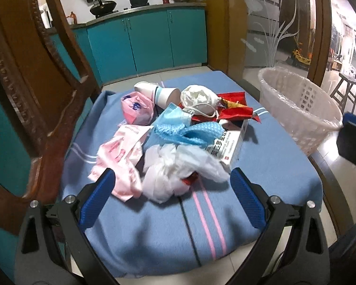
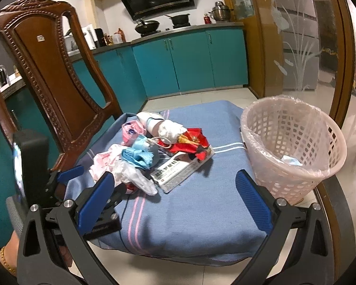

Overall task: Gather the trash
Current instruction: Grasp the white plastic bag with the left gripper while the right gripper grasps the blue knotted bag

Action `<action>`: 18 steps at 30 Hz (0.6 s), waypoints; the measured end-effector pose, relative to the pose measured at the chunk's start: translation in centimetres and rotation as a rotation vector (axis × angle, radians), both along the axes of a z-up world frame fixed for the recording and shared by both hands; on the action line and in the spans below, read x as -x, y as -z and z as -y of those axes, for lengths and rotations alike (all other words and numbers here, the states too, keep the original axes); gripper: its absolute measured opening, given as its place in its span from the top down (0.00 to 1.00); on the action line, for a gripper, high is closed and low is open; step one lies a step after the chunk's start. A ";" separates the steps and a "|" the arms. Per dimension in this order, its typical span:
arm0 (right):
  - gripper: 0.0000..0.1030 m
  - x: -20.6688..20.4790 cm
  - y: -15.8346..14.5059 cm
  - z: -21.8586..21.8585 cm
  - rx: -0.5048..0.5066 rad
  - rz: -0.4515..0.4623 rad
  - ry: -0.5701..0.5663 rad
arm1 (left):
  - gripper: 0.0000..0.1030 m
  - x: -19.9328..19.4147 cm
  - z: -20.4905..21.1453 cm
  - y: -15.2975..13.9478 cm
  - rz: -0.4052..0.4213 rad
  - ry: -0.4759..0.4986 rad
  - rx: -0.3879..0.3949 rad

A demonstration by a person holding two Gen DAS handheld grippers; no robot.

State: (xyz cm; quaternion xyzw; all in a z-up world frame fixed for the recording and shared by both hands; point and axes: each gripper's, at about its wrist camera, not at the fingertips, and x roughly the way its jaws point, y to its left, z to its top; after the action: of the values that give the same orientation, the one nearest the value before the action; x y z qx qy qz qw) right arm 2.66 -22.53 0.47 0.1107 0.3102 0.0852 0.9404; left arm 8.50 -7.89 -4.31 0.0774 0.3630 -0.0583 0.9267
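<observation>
A blue blanket [image 1: 261, 156] with pink and white stripes covers the chair seat, and the carved wooden chair back [image 2: 47, 71] rises at its left. Just beside the seat on the right stands a pale lattice basket [image 2: 294, 147] lined with clear plastic, a bluish scrap lying inside. The trash pile sits mid-blanket: a white medicine box [image 1: 227, 144], red wrappers [image 1: 235, 109], a crumpled white bag [image 1: 175, 168], a pink bag [image 1: 121, 159], a blue mask [image 1: 178, 128], a white mask [image 1: 199, 97] and 2 paper cups [image 1: 159, 92]. The left tool [image 1: 173, 190] hangs spread wide at the pile's near edge, gripping nothing. The right tool [image 2: 175, 190] is likewise wide apart and empty, nearer the basket.
</observation>
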 end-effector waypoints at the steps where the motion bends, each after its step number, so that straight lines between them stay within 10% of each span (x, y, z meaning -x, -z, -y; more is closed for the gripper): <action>1: 0.03 -0.1 0.0 0.2 -0.006 -0.001 0.003 | 0.06 -0.3 0.1 0.0 0.003 -0.001 0.007; 11: 0.03 -0.8 0.2 0.7 -0.008 -0.009 0.014 | 0.07 -2.7 1.8 1.0 -0.036 0.018 -0.024; 14: 0.03 -0.8 0.2 0.7 -0.010 -0.008 0.012 | 0.30 -3.4 1.8 1.8 -0.085 0.037 -0.017; 18: 0.03 -0.8 0.3 0.5 -0.001 -0.007 0.007 | 0.87 -3.7 1.1 2.4 -0.137 0.034 -0.003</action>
State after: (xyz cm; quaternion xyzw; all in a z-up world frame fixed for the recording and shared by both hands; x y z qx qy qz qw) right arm 3.43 -23.07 0.21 0.1125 0.3129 0.0816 0.9396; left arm 12.18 -9.00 -6.75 0.0809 0.4244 -0.0786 0.8984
